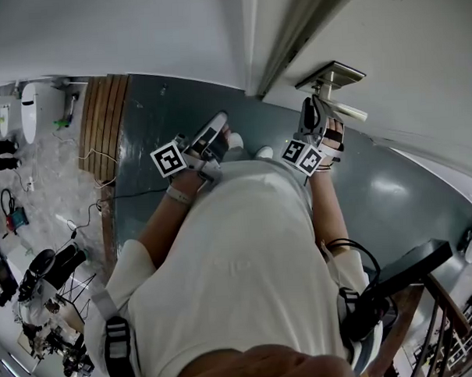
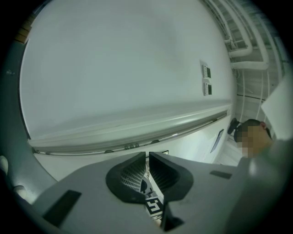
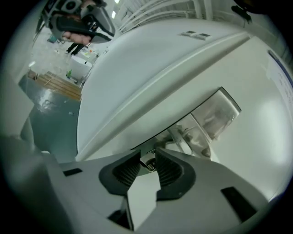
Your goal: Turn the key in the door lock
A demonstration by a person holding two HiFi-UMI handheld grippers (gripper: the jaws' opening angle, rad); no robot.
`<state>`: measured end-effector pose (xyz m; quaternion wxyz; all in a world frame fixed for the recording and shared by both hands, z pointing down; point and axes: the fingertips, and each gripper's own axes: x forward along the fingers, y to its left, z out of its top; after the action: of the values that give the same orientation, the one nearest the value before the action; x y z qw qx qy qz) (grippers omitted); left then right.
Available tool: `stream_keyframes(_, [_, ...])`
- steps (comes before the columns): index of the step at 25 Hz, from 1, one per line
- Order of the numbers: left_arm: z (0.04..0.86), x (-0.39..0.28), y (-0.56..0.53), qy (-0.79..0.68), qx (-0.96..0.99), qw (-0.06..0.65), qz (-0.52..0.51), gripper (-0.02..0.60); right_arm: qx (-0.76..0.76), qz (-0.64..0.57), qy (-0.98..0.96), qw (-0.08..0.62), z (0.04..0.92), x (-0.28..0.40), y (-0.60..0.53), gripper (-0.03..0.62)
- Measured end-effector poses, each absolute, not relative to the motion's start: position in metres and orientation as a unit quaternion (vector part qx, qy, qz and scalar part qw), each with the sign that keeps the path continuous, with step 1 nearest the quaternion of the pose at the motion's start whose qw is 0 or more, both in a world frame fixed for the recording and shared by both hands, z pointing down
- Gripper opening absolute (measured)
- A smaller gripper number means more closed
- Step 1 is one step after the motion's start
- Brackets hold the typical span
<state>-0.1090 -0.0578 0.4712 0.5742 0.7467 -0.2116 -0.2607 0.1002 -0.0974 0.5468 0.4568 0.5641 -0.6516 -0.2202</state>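
Nearest, the left tongs (image 2: 147, 154) are clenched with nothing between them, held in front of a white wall (image 2: 114, 68). The right tongs (image 3: 149, 151) are grasping the key (image 3: 147, 163), ribbed pads pressed on either side of its metal head. The key sits at the white door (image 3: 261, 151), just beside the metal handle plate (image 3: 214, 114) beyond.

A lab-like workroom: teal floor (image 1: 412, 203), trailing cables (image 1: 92, 157) and tripods (image 1: 52, 305) near a white door (image 1: 424, 35).
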Motion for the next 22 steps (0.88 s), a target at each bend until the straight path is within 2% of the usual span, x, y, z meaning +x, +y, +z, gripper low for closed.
stream_keyframes(15, [0.471,-0.108,-0.054,-0.222,0.743,0.575,-0.260,0.011,0.630,-0.038,-0.727,0.271,0.534,0.109,-0.099,0.103])
stream_keyframes(19, [0.471,-0.109,-0.054,-0.224,0.741,0.576,-0.262,0.011,0.644,0.009,-0.739,0.198,0.529,0.109,-0.100,0.103])
stream_keyframes(22, [0.470,-0.110,-0.053,-0.226,0.742,0.574,-0.262,0.011,0.647,0.006,-0.737,0.197,0.529,0.109,-0.100,0.103])
